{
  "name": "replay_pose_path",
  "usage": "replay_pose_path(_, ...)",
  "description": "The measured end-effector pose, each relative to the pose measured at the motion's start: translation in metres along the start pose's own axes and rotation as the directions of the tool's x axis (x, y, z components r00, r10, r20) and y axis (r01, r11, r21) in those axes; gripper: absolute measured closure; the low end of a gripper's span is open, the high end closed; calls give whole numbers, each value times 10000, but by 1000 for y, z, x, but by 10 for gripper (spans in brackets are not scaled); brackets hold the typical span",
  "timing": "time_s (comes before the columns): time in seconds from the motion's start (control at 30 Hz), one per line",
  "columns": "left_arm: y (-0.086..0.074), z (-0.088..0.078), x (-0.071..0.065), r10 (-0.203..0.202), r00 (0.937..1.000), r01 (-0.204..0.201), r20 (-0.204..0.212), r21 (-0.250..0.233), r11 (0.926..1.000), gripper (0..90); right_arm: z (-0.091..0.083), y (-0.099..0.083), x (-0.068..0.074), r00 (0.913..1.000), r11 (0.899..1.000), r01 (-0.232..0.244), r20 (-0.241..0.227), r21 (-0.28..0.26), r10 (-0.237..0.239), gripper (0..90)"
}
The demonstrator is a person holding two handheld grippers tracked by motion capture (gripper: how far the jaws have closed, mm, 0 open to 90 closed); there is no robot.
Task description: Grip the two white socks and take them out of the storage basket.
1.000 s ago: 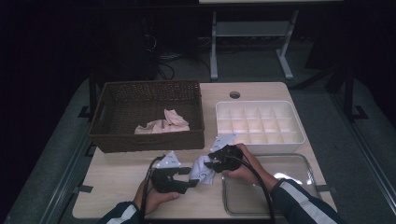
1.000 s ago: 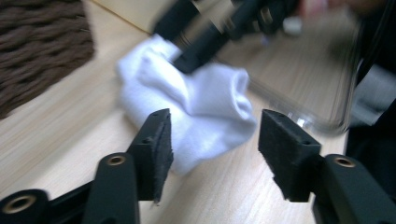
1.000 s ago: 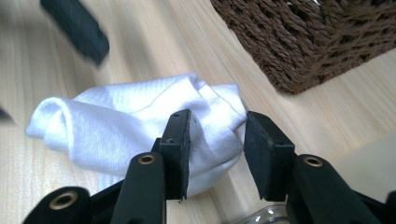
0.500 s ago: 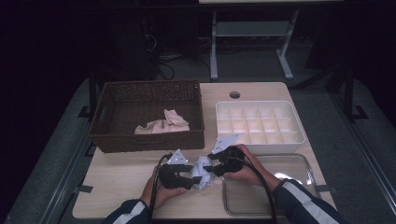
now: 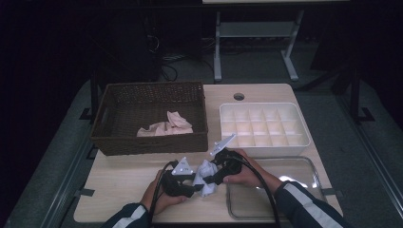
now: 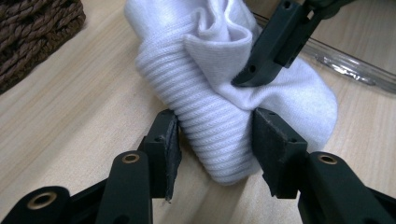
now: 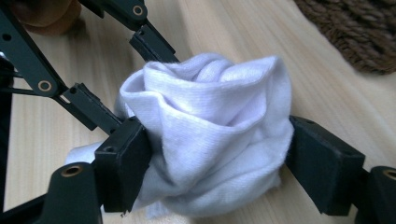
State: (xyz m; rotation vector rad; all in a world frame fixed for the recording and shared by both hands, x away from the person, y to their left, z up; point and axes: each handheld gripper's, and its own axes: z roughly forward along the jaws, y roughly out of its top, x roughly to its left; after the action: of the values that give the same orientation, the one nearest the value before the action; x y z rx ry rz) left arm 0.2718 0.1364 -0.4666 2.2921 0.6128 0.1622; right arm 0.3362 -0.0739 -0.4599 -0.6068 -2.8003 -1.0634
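White sock (image 5: 206, 176), bunched into a ball, on the table (image 5: 123, 180) near its front edge, between the wicker basket (image 5: 151, 118) and the glass tray (image 5: 285, 190). Gripped from two sides. Left gripper (image 6: 215, 140) at its ribbed end, jaws just closing, both pads touching the ribbed cloth and pinching it. Right gripper (image 7: 217, 161) around the bulk of the ball, jaws just opening; left pad against the cloth, right pad at the edge of the fold, pressing or merely touching: cannot tell. One tip of the right gripper seen from the left gripper view, dug into a fold on top of the sock. Left gripper's linkage visible behind the sock in the right gripper view. Pink cloth (image 5: 166, 126) lying in the basket. White divided box (image 5: 263, 126) behind the tray, to the right of the basket.
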Motion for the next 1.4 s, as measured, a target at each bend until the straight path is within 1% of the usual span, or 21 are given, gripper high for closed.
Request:
replay_pose_path(0.03, 0, 0, 0, 105, 9999, -105, -7, 47, 9999, 522, 0, 0, 1, 9997, 10000, 0, -243, 8, 1, 325)
replay_pose_path(0.1, 0, 0, 0, 199, 9998, -199, 31, 14, 9998, 526, 0, 0, 1, 9993, 10000, 27, -375, 58, -25, 368)
replay_pose_path(0.2, 0, 0, 1, 170, 9998, -170, 94, 23, 9999, 525, 0, 0, 1, 9975, 10000, 59, -708, 42, -56, 446)
replay_pose_path(0.3, 0, -1, 3, 221, 9997, -220, -76, 146, 9997, 481, -1, 0, 2, 9954, 10000, 31, -962, -59, -37, 560)
replay_pose_path(0.37, 0, -1, 6, 59, 10000, -58, -22, 139, 9999, 416, -2, 1, 6, 9963, 9998, 203, -837, -70, -208, 597)
replay_pose_path(0.4, 0, -2, 6, 117, 9999, -117, -23, 152, 9998, 409, -3, 2, 8, 9966, 9987, 493, -649, -110, -499, 611)
replay_pose_path(0.5, -1, -4, 6, 282, 9996, -281, -59, 168, 9995, 375, -6, 1, 12, 9960, 9968, 765, -450, -217, -774, 636)
replay_pose_path(0.6, -1, -13, 8, 511, 9986, -509, -115, 146, 9986, 329, -10, 1, 15, 9969, 9969, 758, -196, -224, -762, 650)
replay_pose_path(0.63, -2, -17, 9, 592, 9982, -590, -75, 208, 9980, 328, -10, 1, 14, 9957, 9952, 920, -99, -332, -924, 653)
replay_pose_path(0.67, -3, -21, 10, 635, 9978, -632, -205, 172, 9979, 315, -12, 0, 15, 9966, 9961, 825, 11, -302, -825, 656)
replay_pose_path(0.7, -4, -26, 11, 645, 9972, -640, -367, 157, 9978, 302, -13, 0, 14, 9951, 9945, 983, 152, -362, -978, 658)
replay_pose_path(0.73, -6, -31, 13, 687, 9967, -681, -427, 136, 9976, 301, -16, -1, 14, 9971, 9965, 752, 164, -369, -747, 661)
replay_pose_path(0.83, -16, -45, 22, 320, 9975, -319, -634, 32, 9995, 264, -22, -2, 12, 9947, 9948, 895, 556, -478, -868, 663)
replay_pose_path(0.87, -20, -49, 25, 244, 9972, -240, -705, 71, 9997, 263, -25, -3, 12, 9961, 9955, 765, 486, -567, -738, 664)
replay_pose_path(0.93, -29, -57, 32, -68, 9944, 87, -1057, 179, 9998, 240, -29, -3, 14, 9944, 9948, 846, 677, -568, -807, 664)
replay_pose_path(1.03, -43, -65, 43, -428, 9917, 464, -1210, 273, 9985, 206, -35, -3, 16, 9922, 9923, 1024, 790, -695, -969, 664)
replay_pose_path(1.07, -48, -67, 47, -529, 9921, 562, -1140, 257, 9981, 197, -37, -2, 16, 9916, 9915, 1066, 820, -741, -1004, 664)
replay_pose_path(1.13, -53, -68, 53, -680, 9909, 715, -1162, 267, 9971, 187, -42, -1, 17, 9918, 9907, 1008, 876, -915, -928, 665)
replay_pose_path(1.17, -55, -68, 56, -706, 9904, 742, -1191, 261, 9969, 186, -44, -1, 16, 9898, 9892, 1144, 961, -920, -1055, 665)
replay_pose_path(1.27, -58, -67, 63, -805, 9887, 843, -1268, 252, 9961, 186, -49, -1, 16, 9899, 9886, 1059, 1057, -1073, -945, 665)
replay_pose_path(1.4, -59, -62, 65, -365, 9909, 425, -1292, 435, 9982, 175, -56, 0, 14, 9893, 9871, 1031, 1153, -1226, -890, 664)
